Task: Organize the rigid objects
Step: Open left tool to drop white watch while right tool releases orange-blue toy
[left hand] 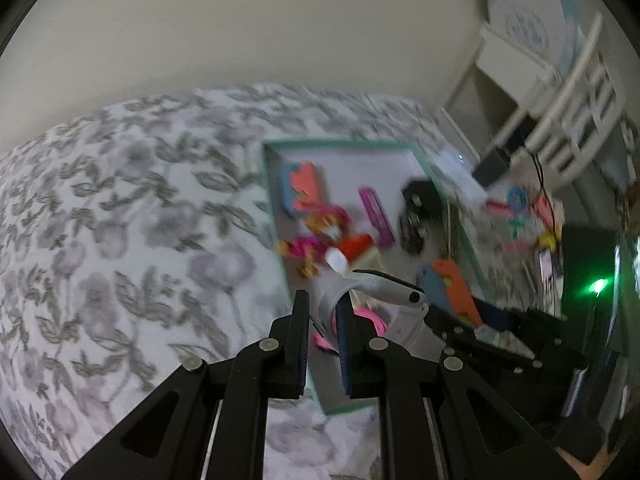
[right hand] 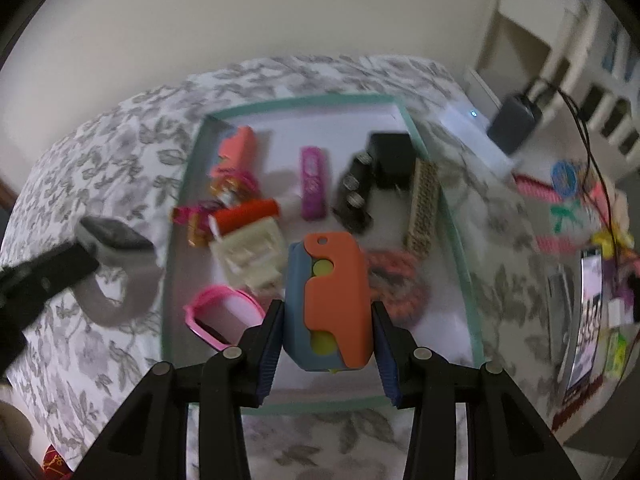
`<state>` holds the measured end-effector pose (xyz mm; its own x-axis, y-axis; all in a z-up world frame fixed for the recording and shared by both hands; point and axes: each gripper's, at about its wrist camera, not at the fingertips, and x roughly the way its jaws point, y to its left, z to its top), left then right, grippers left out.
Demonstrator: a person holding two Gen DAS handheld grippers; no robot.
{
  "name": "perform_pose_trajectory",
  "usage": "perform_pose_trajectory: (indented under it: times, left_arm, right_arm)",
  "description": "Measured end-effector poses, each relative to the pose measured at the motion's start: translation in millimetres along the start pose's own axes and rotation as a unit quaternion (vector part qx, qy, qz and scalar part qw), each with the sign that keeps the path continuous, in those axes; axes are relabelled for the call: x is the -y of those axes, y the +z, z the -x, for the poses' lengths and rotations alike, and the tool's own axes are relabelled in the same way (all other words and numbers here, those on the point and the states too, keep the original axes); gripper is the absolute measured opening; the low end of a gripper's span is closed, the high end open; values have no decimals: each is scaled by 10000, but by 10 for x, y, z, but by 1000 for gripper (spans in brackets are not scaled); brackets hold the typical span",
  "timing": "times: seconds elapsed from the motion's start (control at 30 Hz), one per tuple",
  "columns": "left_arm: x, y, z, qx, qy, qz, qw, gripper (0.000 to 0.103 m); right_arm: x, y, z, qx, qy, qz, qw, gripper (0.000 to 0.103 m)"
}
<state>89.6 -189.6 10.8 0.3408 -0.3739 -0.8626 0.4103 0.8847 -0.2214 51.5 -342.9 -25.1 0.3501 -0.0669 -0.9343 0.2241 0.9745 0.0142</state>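
The right gripper (right hand: 326,334) holds an orange-and-blue plastic toy (right hand: 328,300) clamped across its width between the two pads, hanging above the near half of the teal-rimmed box (right hand: 460,240) that lies ahead of and below it on the flowered bedcover (right hand: 100,160). The toy looks like a light, stiff moulded shell with smooth faces, so it could slip if pinched loosely; the flat blue and orange sides where the pads sit seem the soundest hold, since the top end is rounded. The left gripper (left hand: 322,320) has its jaws drawn nearly together on the band of a grey smartwatch (left hand: 384,288), whose dark face sticks out just beyond the fingertips, over the near corner of the same box. The band is likely soft and bendy while the watch body is hard and glass-faced, so it may swing and deserves a gentle set-down. Beneath both grippers the box already carries a pink bracelet (right hand: 224,312), a cream block (right hand: 250,258) and a braided coil (right hand: 396,280).
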Motion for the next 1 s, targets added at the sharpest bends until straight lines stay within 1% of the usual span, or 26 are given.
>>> perform_pose_trajectory:
  times: [0.03, 0.2, 0.33, 0.37, 0.4, 0.43, 0.47, 0.5, 0.53, 0.63, 0.67, 0.7, 0.73, 0.77, 0.9, 0.97, 1.0]
  left_arm:
    - [45, -31, -79, -102, 3, -60, 9999, 14]
    - [108, -153, -334, -357, 146, -232, 9990, 14]
    - [74, -217, -388, -493, -27, -126, 9987, 16]
    - [57, -233, -389, -529, -38, -85, 9986, 21]
    - [37, -245, -379, -538, -17, -53, 9985, 29]
    - [20, -256, -361, -532, -6, -28, 9986, 35]
    - [-3, -258, -344, -526, -19, -1, 9986, 45]
    - [-23, -275, -321, -511, -60, 41, 9987, 49]
    - [-53, -302, -283, -487, -119, 107, 9987, 49]
    - [-107, -359, -186, -410, -141, 189, 9989, 50]
    - [-125, -382, -145, -374, -106, 199, 9990, 54]
    - [-142, -403, -104, -333, -49, 202, 9992, 59]
    - [-160, -426, -58, -283, 20, 207, 9994, 62]
    - [-181, -444, -18, -239, 70, 217, 9995, 65]
    - [-300, -513, 165, -10, 156, 337, 9993, 68]
    - [-349, -538, 238, 101, 201, 380, 9990, 69]
    - [-379, -557, 297, 189, 284, 388, 9987, 69]
  right_arm:
    - [28, -8, -25, -35, -7, -35, 10000, 45]
    - [97, -82, -139, -151, 28, -88, 9998, 45]
    - [33, -118, -128, -137, 7, 18, 9999, 45]
    - [25, -128, -130, -139, -6, 32, 9999, 45]
    - [20, -137, -130, -145, -30, 49, 9999, 45]
    - [18, -151, -125, -145, -44, 51, 9999, 45]
    - [18, -161, -115, -138, -41, 40, 9999, 45]
    - [22, -171, -105, -131, -17, 25, 9999, 45]
    - [25, -176, -99, -130, 0, 21, 9999, 45]
    - [29, -211, -70, -98, -30, 16, 9999, 47]
    - [32, -216, -59, -68, -39, 18, 10000, 48]
    - [31, -223, -41, -40, -48, 20, 10000, 53]
    - [31, -227, -24, -17, -48, 18, 10000, 60]
    - [28, -236, 1, 29, -41, 16, 10000, 62]
    - [-14, -295, 99, 151, -17, 60, 9999, 63]
    - [-50, -330, 152, 209, -27, 118, 9997, 67]
    - [-72, -350, 186, 257, -28, 151, 9996, 70]
